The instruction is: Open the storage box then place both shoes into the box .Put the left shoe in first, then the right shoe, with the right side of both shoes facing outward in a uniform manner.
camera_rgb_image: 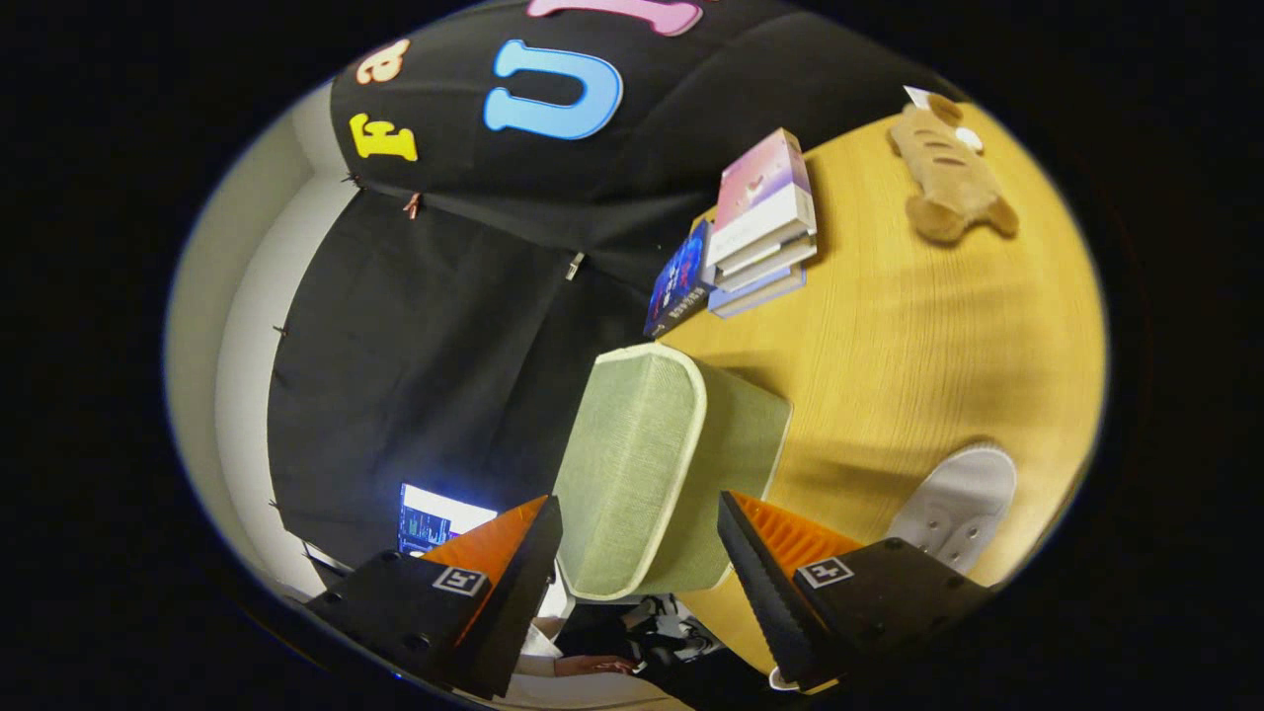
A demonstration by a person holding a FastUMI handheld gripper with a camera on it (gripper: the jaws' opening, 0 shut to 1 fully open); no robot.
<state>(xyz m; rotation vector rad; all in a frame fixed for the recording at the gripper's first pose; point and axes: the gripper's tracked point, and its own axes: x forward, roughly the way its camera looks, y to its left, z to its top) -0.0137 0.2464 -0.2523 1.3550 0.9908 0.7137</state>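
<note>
The tongs are spread wide, with both fingers apart and nothing pinched between them. The storage box, a green fabric-covered container with a pale rim, lies directly in the gap between the two fingers and extends just ahead of them. Neither finger presses on it, as far as can be judged; whether either one touches the fabric cannot be determined. The view is rolled steeply, so the box appears tilted relative to the fingers.

The box stands on a yellow wooden surface. Referenced to the box:

- One white shoe lies on the surface near the box, sole side showing, just beyond the finger farther from the booth wall.
- A stack of books rests beyond the box, by the black cloth wall.
- A plush toy lies well apart from the box, past the books.
- A lit screen is on the opposite side of the box from the shoe.
- A person's hand shows below the box, between the finger bases.
</note>
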